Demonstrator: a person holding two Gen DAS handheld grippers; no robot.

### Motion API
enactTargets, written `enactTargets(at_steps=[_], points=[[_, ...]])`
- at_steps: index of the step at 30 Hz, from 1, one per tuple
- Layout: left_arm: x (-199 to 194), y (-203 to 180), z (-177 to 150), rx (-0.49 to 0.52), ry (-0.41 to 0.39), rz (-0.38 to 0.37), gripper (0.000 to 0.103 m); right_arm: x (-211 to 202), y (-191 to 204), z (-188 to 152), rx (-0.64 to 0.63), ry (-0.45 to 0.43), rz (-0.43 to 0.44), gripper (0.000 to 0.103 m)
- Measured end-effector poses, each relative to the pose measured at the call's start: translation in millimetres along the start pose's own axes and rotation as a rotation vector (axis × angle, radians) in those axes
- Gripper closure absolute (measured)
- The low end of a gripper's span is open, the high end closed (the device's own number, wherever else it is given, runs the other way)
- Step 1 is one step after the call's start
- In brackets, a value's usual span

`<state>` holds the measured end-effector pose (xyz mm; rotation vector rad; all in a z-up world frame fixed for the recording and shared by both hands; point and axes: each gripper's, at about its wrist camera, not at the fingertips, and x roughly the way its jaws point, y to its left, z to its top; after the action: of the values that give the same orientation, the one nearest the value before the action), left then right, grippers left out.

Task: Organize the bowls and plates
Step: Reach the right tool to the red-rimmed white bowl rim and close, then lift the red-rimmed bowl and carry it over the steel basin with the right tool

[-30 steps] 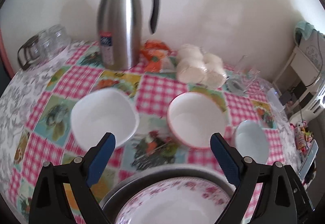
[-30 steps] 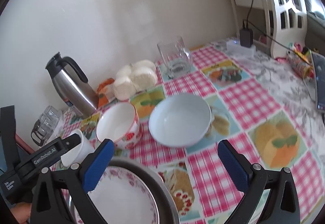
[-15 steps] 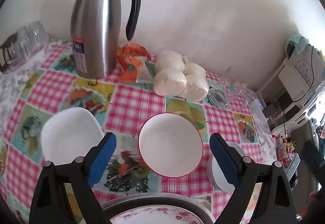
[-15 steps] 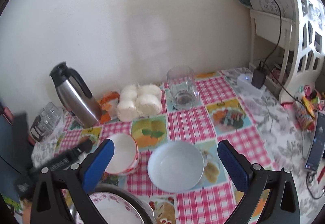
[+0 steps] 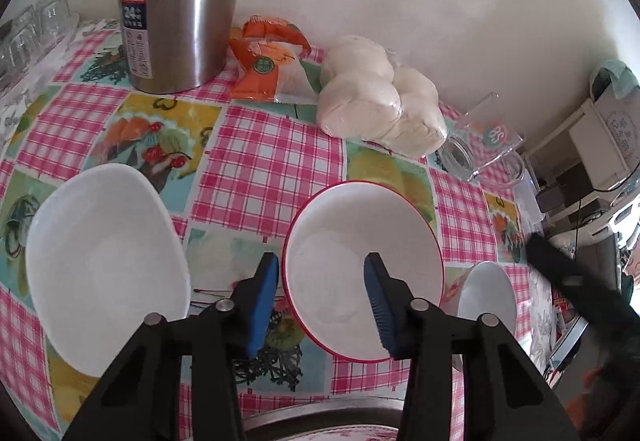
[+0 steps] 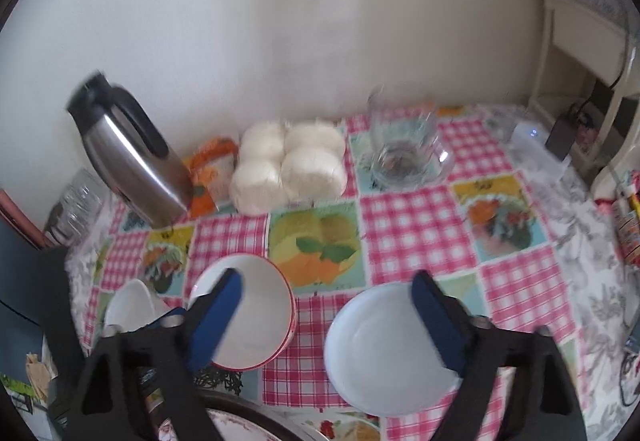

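The red-rimmed bowl [image 5: 362,269] sits mid-worktop [image 5: 264,161] (checked cloth), its near rim between the left hand-held gripper [image 5: 320,301]'s just-narrowed, still-apart jaws, while the right hand-held gripper [image 6: 326,317], also closing, gapes over the pale bowl [image 6: 384,353] beside it.

A plain cream wall [image 6: 248,21] is seen behind the table [image 6: 404,225], which is covered with a chequered cloth; a white shelf unit [image 6: 580,37] is placed at its right edge.
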<state>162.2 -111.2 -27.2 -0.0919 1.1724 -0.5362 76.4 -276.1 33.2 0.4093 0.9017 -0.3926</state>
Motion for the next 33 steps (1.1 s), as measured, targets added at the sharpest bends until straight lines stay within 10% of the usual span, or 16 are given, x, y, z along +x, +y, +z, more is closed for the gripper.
enactTargets(at_steps=[8,20,33], points=[[11,5,0,0.013,0.006,0.031,0.075,54,14,-19,-0.018,0.107,0.0,0.063],[32,11,-1,0.024,0.045,0.029,0.086,90,31,-27,-0.077,0.16,-0.022,0.087],[18,8,-3,0.029,0.017,0.005,0.088,70,32,-24,-0.066,0.107,-0.005,0.089]])
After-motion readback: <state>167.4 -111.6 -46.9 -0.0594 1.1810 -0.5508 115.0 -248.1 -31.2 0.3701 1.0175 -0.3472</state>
